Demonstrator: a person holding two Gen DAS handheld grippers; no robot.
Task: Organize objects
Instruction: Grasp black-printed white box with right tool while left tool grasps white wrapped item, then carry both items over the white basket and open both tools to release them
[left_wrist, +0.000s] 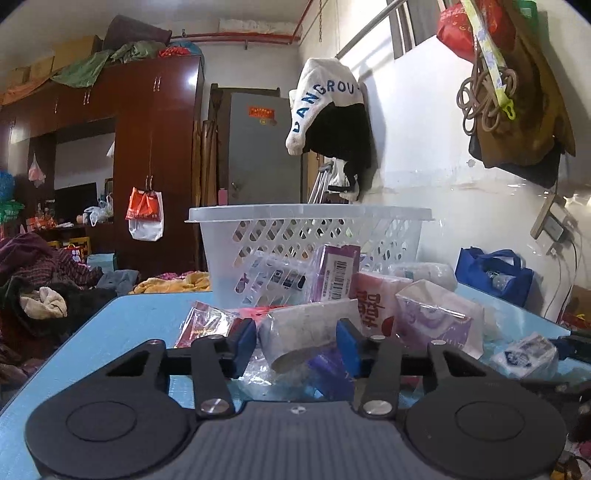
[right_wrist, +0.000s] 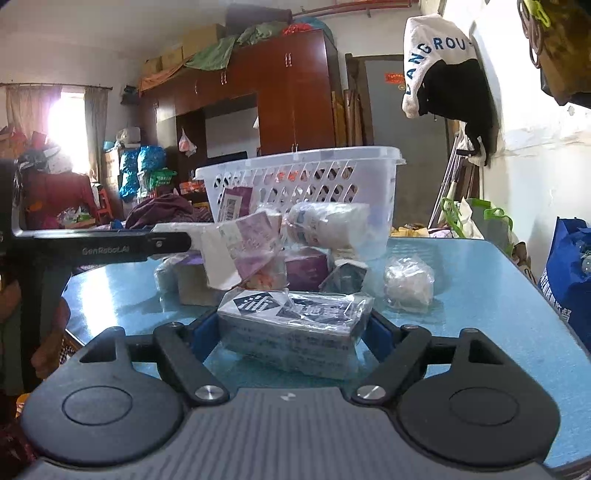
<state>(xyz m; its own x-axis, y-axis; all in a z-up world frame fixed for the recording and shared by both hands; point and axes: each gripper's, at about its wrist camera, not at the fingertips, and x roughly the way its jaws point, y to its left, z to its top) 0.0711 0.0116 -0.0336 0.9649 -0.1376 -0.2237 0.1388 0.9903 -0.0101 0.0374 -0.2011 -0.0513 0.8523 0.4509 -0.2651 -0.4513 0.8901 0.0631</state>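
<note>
With the basket (left_wrist: 310, 236) waiting at twelve o'clock, the left gripper (left_wrist: 297, 341) pinches a wrapped roll (left_wrist: 303, 328) and the right gripper (right_wrist: 291, 328) clamps a wrapped box (right_wrist: 291, 332), both ready for lifting.

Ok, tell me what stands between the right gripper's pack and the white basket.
The right gripper brackets a wrapped tissue pack. Between it and the white basket lies the pile of packets; the pack must go over them. The rim itself looks unblocked.

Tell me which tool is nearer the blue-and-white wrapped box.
Right. The right tool has the blue-and-white wrapped box between its fingers; the left tool is off to its side, around a grey packet.
</note>
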